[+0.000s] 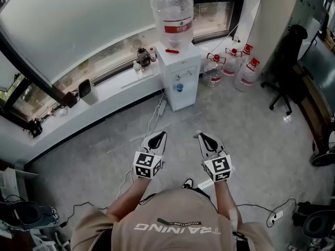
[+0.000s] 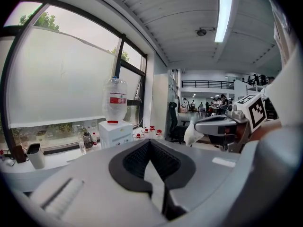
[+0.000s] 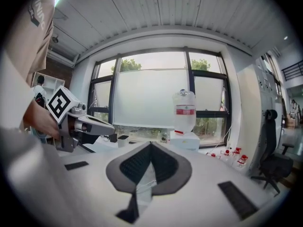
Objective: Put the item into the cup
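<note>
A small blue cup (image 1: 179, 87) stands in the niche of the white water dispenser (image 1: 178, 75), straight ahead across the floor. My right gripper (image 1: 201, 136) is shut on a thin whitish, half-clear item (image 3: 143, 186). That item hangs as a white scrap (image 2: 191, 135) from its tip in the left gripper view. My left gripper (image 1: 158, 136) is held level beside it, jaws together, with nothing seen in them. Both grippers are over the grey floor, well short of the dispenser and pointing toward it. A second white cup (image 2: 35, 155) stands on the window sill at the left.
A large water bottle (image 1: 171, 14) tops the dispenser. Several spare bottles (image 1: 235, 67) stand on the floor to its right, and an office chair (image 1: 285, 72) beyond them. A power strip and cable (image 1: 161, 107) lie on the floor left of the dispenser. The sill (image 1: 110, 88) holds small objects.
</note>
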